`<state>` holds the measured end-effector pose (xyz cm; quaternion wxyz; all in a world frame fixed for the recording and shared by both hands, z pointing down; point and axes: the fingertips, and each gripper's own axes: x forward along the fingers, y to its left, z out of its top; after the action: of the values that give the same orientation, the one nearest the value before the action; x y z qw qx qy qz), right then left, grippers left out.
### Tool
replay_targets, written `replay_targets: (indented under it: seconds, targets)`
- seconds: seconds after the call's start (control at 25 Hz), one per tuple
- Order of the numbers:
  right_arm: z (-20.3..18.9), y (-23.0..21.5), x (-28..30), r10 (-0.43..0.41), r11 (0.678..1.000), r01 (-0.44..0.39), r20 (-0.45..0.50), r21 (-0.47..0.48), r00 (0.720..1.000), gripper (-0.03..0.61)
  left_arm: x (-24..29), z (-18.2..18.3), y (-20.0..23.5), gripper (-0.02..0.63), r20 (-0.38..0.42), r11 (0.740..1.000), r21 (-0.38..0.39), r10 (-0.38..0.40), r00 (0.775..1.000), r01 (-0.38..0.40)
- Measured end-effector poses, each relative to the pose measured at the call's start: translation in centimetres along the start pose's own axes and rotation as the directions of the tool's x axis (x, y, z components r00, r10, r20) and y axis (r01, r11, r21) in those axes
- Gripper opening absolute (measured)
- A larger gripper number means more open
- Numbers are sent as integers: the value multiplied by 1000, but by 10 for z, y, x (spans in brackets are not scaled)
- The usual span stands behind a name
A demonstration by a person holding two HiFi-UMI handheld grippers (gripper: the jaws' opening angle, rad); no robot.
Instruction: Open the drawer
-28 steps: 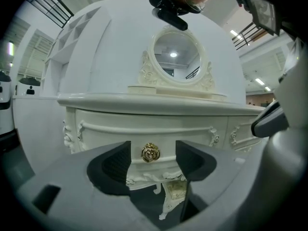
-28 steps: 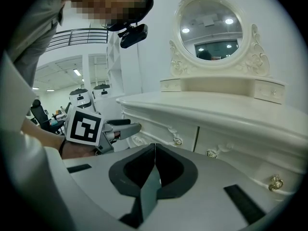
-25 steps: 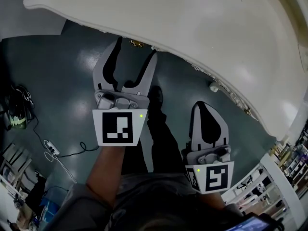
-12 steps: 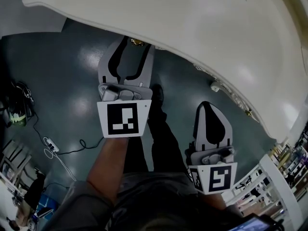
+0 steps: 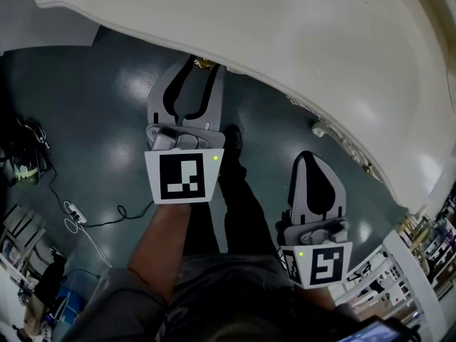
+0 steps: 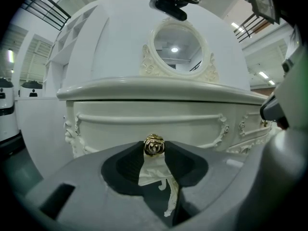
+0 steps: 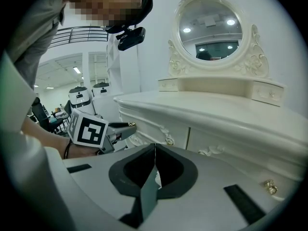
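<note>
Currently, the left hand-held gripper (image 5: 203,68) grasps the gold knob (image 6: 154,146) of the drawer (image 6: 144,121). Its jaws have just been closing, and the knob sits pinched between the tips of the black pads (image 6: 127,165). The drawer is shut. It sits at the left end of the white bench (image 5: 299,41), directly beneath the overhanging top. The right hand-held gripper (image 7: 155,148) is clenched with nothing between its jaws and is held clear of the bench front. Each marker cube (image 5: 184,177) bears a black-and-white square code. An oval mirror (image 6: 174,49) stands on the bench.
</note>
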<state>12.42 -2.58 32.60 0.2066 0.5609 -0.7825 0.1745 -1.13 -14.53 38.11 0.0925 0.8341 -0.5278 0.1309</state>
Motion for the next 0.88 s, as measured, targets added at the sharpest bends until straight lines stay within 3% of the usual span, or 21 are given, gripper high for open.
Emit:
replay_targets:
  seconds: [0.88]
  targets:
    - [9, 13, -15, 46, 999, -46, 45, -5, 998, 14, -25, -14, -4, 141, -31, 1000, -3, -25, 999, 25]
